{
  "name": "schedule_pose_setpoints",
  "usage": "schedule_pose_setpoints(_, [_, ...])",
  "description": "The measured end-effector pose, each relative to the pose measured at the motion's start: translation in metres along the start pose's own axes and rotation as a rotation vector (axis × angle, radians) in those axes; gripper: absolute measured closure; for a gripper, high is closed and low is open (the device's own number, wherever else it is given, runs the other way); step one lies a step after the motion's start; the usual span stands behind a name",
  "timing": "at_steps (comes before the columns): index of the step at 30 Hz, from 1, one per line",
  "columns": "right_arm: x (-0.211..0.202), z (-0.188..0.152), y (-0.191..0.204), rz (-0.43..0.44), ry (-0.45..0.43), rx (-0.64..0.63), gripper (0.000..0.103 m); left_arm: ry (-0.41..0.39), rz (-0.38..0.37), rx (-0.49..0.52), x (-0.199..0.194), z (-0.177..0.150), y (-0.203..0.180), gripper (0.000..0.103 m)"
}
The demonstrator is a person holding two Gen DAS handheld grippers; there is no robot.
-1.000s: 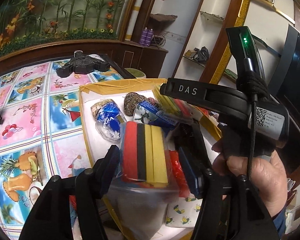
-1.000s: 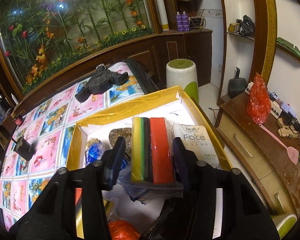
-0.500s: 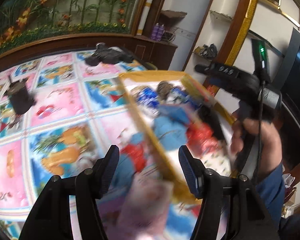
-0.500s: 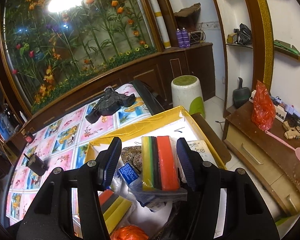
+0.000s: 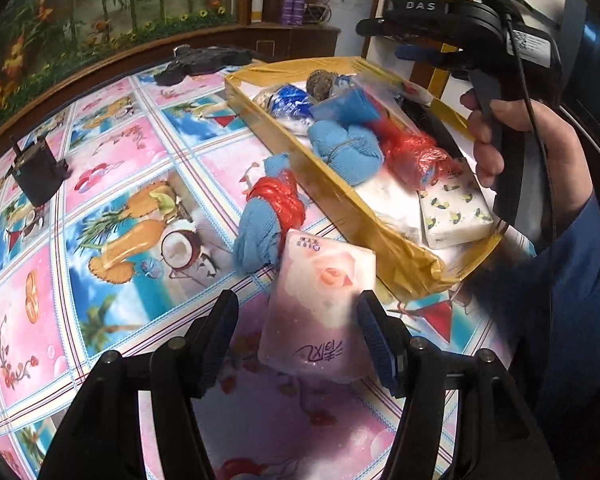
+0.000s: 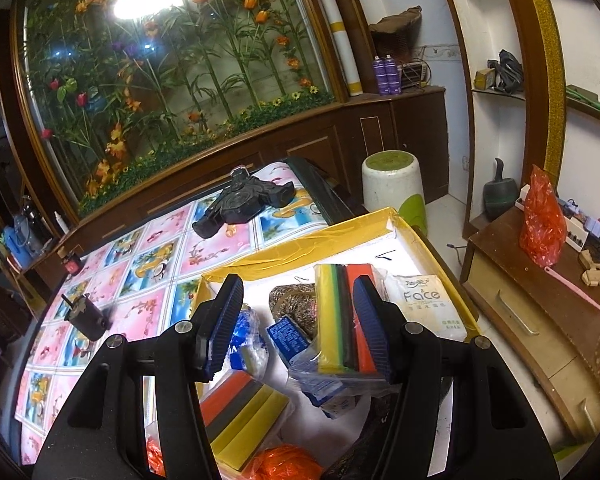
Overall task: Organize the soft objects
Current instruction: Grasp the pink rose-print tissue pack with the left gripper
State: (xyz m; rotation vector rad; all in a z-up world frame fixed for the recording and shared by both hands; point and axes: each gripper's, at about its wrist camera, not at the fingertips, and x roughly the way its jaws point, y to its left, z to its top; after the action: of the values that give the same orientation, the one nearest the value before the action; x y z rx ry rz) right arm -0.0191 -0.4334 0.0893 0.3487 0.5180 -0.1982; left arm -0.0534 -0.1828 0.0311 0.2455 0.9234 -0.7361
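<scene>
Left gripper (image 5: 296, 340) spread wide, low over tablecloth (image 5: 112, 208), straddling pink tissue pack (image 5: 320, 312); right finger (image 5: 376, 340) touching or nearly touching pack's edge, left finger clear. Blue cloth bundle (image 5: 268, 220) with red wrap just beyond pack, beside yellow box (image 5: 340, 196). Inside box: blue cloth (image 5: 344, 148), red bag (image 5: 416, 156), white patterned pack (image 5: 456, 212).

Right gripper (image 6: 296, 324) spread above box (image 6: 300, 248). Bagged striped sponge (image 6: 340, 316) upright against right finger; contact unclear. Second sponge (image 6: 240, 412) lying flat below. Face pack (image 6: 428, 304) at box's right wall.
</scene>
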Motion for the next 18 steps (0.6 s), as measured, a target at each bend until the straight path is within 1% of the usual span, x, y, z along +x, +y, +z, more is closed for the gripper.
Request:
schedule_pose_setpoints(2, [0.0, -0.001, 0.002, 0.003, 0.0, -0.007, 0.046, 0.001, -0.002, -0.006, 0.001, 0.001, 0.001, 0.038])
schedule_pose_setpoints(4, [-0.001, -0.001, 0.003, 0.005, -0.001, -0.009, 0.046, 0.005, -0.019, -0.013, 0.005, 0.001, 0.002, 0.037])
schedule_pose_setpoints(7, [-0.001, -0.002, 0.004, 0.011, 0.001, -0.015, 0.046, 0.034, -0.03, 0.007, 0.012, -0.001, -0.003, 0.036])
schedule_pose_setpoints(8, [-0.001, -0.002, 0.005, 0.015, 0.001, -0.018, 0.046, 0.046, -0.018, 0.021, 0.015, -0.002, -0.005, 0.036])
schedule_pose_setpoints(11, [-0.001, -0.003, 0.01, 0.035, 0.005, -0.032, 0.046, 0.032, 0.055, 0.044, 0.017, -0.005, -0.005, 0.037])
schedule_pose_setpoints(13, [0.0, -0.005, 0.013, 0.052, 0.014, -0.043, 0.046, 0.03, 0.075, -0.003, 0.015, -0.004, 0.007, 0.037])
schedule_pose_setpoints(18, [0.0, -0.012, 0.03, 0.133, 0.05, -0.068, 0.046, 0.012, 0.19, -0.176, 0.003, -0.01, 0.067, 0.038])
